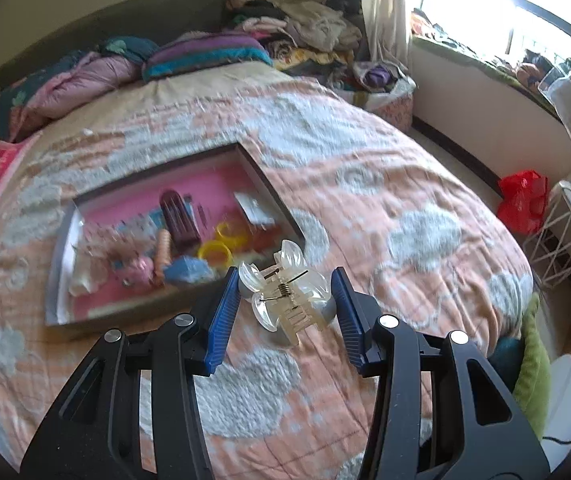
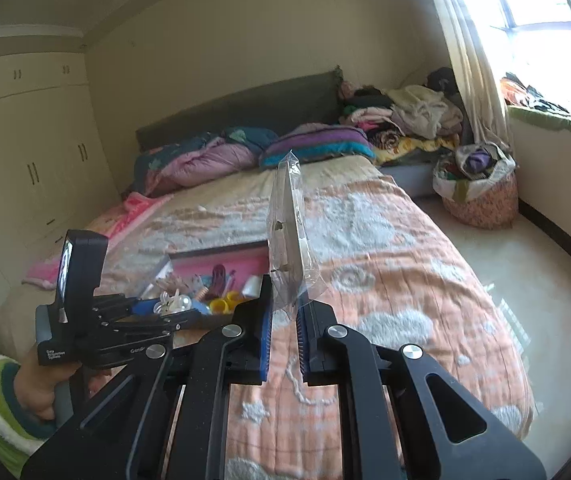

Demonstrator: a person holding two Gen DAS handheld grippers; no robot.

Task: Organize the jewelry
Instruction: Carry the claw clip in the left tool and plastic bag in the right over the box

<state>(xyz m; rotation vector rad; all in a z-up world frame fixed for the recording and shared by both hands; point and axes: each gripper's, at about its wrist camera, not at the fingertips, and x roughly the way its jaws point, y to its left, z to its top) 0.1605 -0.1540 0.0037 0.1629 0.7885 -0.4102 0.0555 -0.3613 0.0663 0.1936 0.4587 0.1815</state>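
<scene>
Above bed (image 1: pixel 365 184), left hand-held gripper (image 1: pixel 285 292) gripping clear hair claw (image 1: pixel 285 296)

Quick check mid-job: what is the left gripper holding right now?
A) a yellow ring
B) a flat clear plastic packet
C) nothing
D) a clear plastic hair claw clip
D: the left gripper is clamped on a clear plastic hair claw clip, its metal spring visible, held above the bedspread.

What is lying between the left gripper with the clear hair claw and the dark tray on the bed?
Nothing: in the left wrist view the left gripper holds the hair claw just beside the tray, with only the quilt beneath.
</scene>
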